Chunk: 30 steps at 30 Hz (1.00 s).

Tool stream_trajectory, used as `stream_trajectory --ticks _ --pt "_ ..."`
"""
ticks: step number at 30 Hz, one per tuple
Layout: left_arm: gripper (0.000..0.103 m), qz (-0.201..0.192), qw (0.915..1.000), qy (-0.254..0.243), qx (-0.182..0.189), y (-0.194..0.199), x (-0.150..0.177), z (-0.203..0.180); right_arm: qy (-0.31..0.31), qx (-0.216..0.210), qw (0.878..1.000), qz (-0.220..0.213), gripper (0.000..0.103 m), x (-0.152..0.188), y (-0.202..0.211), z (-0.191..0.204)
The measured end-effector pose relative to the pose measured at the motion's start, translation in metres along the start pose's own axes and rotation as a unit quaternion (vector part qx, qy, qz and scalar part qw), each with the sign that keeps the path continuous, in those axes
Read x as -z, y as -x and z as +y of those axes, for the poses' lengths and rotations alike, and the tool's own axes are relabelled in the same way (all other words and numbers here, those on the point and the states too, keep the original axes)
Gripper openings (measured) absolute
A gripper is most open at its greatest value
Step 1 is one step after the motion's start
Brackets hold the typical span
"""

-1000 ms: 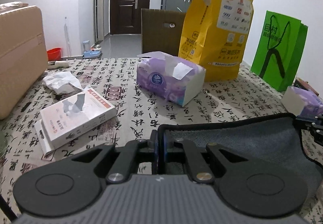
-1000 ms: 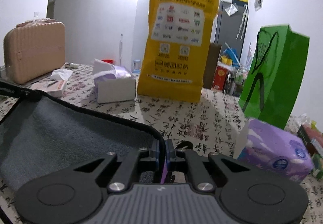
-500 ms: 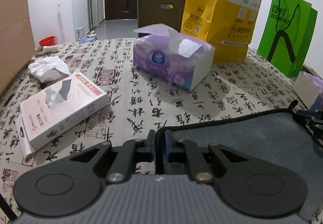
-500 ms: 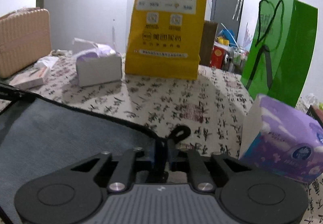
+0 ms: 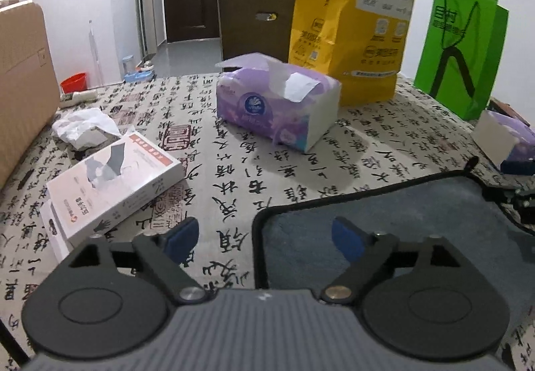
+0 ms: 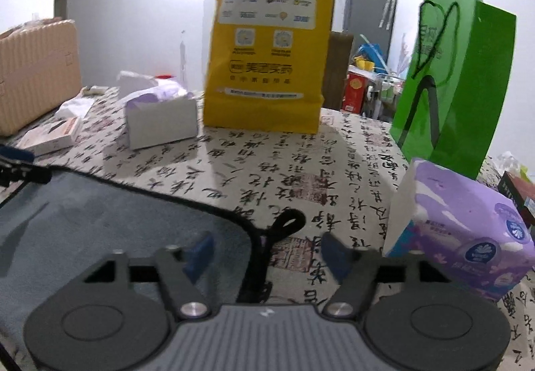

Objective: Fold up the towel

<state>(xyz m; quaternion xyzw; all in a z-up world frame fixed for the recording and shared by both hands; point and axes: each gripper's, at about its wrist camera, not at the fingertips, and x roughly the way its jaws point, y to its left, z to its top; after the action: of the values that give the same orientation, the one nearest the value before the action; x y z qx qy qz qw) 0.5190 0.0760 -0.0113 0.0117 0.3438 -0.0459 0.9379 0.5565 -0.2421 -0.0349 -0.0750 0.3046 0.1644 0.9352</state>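
Observation:
A grey towel [image 5: 384, 217] with black edging lies flat on the calligraphy-print tablecloth [image 5: 254, 150]. My left gripper [image 5: 264, 239] is open, its jaws astride the towel's far left corner. In the right wrist view the towel [image 6: 100, 220] fills the lower left, and its black hanging loop [image 6: 287, 222] lies at the far right corner. My right gripper [image 6: 267, 250] is open, its jaws astride that corner. The right gripper shows as a dark shape at the towel's right edge in the left wrist view [image 5: 521, 200].
A purple tissue pack [image 5: 277, 107], a yellow bag [image 5: 354, 20] and a green bag [image 5: 461, 50] stand beyond the towel. White boxes [image 5: 110, 183] and crumpled paper [image 5: 83, 127] lie left. A second tissue pack [image 6: 461, 234] sits close right of my right gripper. A beige suitcase [image 6: 36, 73] stands far left.
Both grippers lowered the towel's edge to the table and opened, letting go of its corners. The towel now lies flat.

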Motion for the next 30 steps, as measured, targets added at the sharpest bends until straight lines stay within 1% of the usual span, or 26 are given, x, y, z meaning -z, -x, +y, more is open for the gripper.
stream_trajectory --ticks 1,2,4,6,8,10,12,18,21,26,30 --pt "0.092 0.0 1.0 -0.002 0.0 0.004 0.0 -0.002 0.004 -0.001 1.0 0.0 0.084 0.0 0.003 0.002" --pt "0.097 0.002 1.0 -0.002 0.0 0.009 -0.001 -0.004 0.008 -0.002 1.0 0.002 0.087 0.0 0.007 0.004" --pt "0.099 -0.001 1.0 -0.003 -0.002 0.02 -0.001 -0.007 0.008 -0.006 1.0 0.006 0.089 0.0 0.013 0.006" --pt "0.103 -0.002 0.9999 -0.006 -0.008 0.03 -0.003 -0.009 -0.001 -0.02 1.0 0.013 0.091 0.0 0.018 0.005" --pt "0.103 -0.004 0.9999 -0.001 -0.015 0.04 -0.003 -0.01 -0.024 -0.035 0.999 0.025 0.091 0.001 0.021 0.0" --pt "0.103 -0.006 0.9998 0.002 -0.02 0.051 -0.004 -0.011 -0.051 -0.033 0.997 0.038 0.091 0.001 0.026 -0.003" --pt "0.103 -0.006 0.9996 0.004 -0.028 0.061 -0.003 -0.012 -0.064 -0.034 0.997 0.037 0.091 0.002 0.034 -0.005" --pt "0.103 -0.011 0.9993 -0.001 -0.036 0.09 0.004 -0.018 -0.064 -0.026 0.997 0.017 0.091 0.0 0.07 0.0" --pt "0.103 -0.014 0.9986 -0.01 -0.049 0.102 0.009 -0.025 -0.064 -0.025 0.998 0.012 0.091 0.001 0.086 0.004" --pt "0.103 -0.03 0.9981 -0.025 -0.047 0.13 0.017 -0.033 -0.062 -0.026 0.998 0.0 0.091 0.004 0.115 0.012" --pt "0.103 -0.039 0.9978 -0.023 -0.047 0.151 0.023 -0.038 -0.062 -0.027 0.998 -0.006 0.091 0.007 0.134 0.019"
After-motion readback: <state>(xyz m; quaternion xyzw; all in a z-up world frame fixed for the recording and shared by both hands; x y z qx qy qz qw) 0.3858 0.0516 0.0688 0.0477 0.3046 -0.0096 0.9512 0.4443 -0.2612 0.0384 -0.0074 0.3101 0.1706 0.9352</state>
